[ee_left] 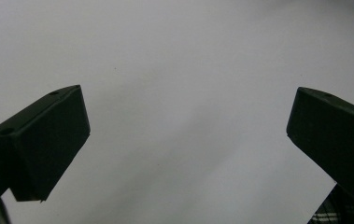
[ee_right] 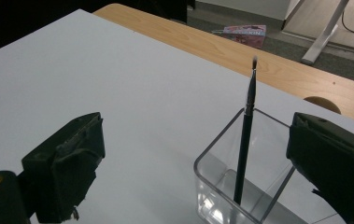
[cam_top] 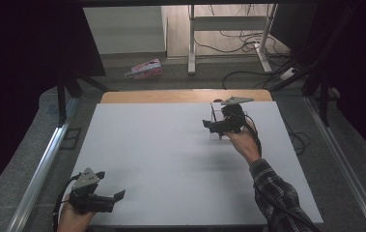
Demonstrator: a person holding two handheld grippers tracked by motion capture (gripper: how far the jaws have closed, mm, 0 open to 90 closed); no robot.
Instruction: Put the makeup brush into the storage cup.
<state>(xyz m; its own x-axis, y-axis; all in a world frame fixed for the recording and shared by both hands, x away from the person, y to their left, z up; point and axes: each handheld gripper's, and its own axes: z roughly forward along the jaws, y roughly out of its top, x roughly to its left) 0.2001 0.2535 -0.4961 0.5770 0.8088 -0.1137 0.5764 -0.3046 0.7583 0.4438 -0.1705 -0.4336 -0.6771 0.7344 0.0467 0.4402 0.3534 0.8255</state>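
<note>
Right tool (ee_right: 193,158) hovers with jaws spread wide and empty at the far right of the white tabletop (cam_top: 171,159), one jaw beside a clear square plastic holder (ee_right: 240,186). Inside it a slim black brush (ee_right: 244,144) stands leaning, bristles up. Judging by this, the brush is either just placed or about to be gripped; next comes closing on its stem. Left tool (cam_top: 104,199) rests wide open and empty at the near left.

Black brush (ee_right: 244,149), clear holder (ee_right: 221,186), plaid sleeve (cam_top: 274,188)
</note>
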